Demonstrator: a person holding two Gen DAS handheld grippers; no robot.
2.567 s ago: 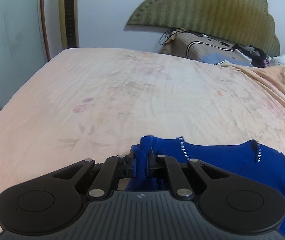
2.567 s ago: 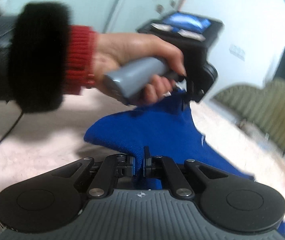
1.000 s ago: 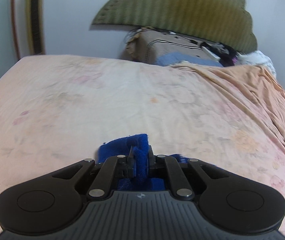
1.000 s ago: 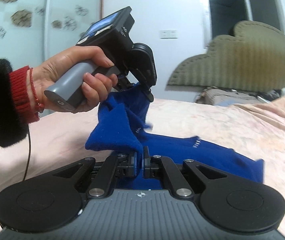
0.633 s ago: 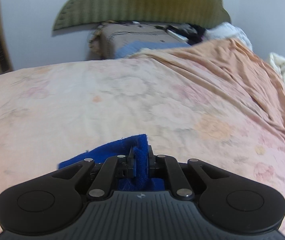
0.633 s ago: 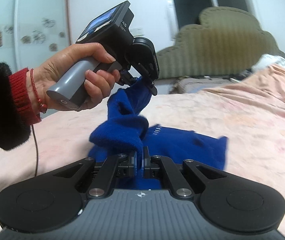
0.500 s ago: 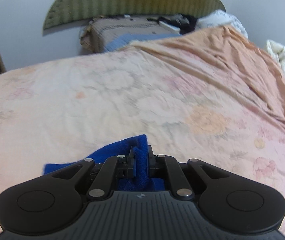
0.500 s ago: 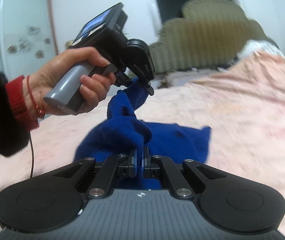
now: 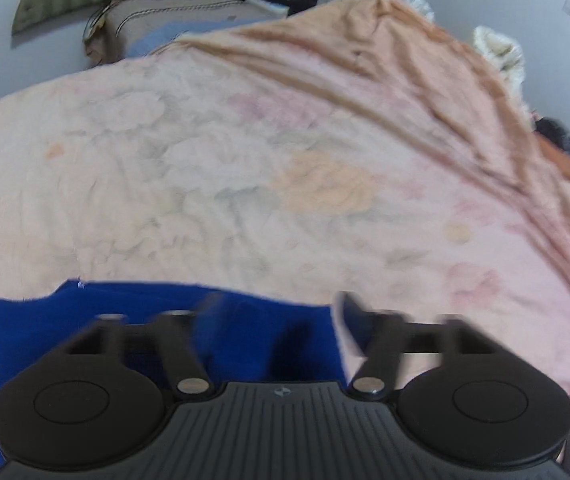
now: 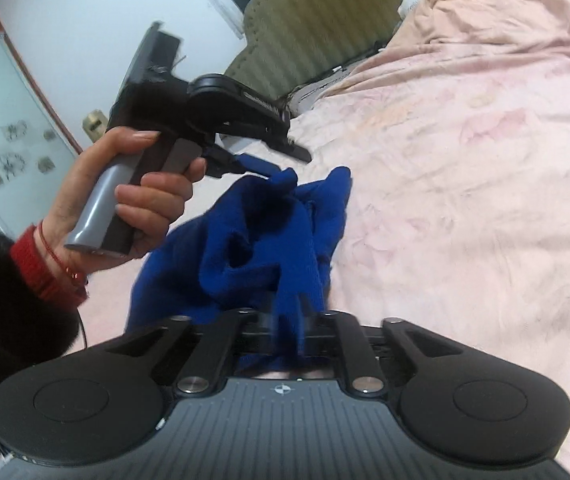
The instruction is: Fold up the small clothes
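left gripper [image 9: 273, 316]: jaws opening, apart over blue garment [image 10: 269, 240] | right gripper [image 10: 289, 320]: jaws opening, garment fold between them | garment bunched on pink bedsheet [image 10: 465, 184]

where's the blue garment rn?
The blue knit garment lies bunched on the pink floral bedsheet, between the opening left hand-held gripper and right hand-held gripper, left of centre in the right wrist view.

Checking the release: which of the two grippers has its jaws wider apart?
The left gripper: its jaws are opening and stand wide over the blue knit garment. The right gripper is also opening, narrower, with blue cloth between its jaws.
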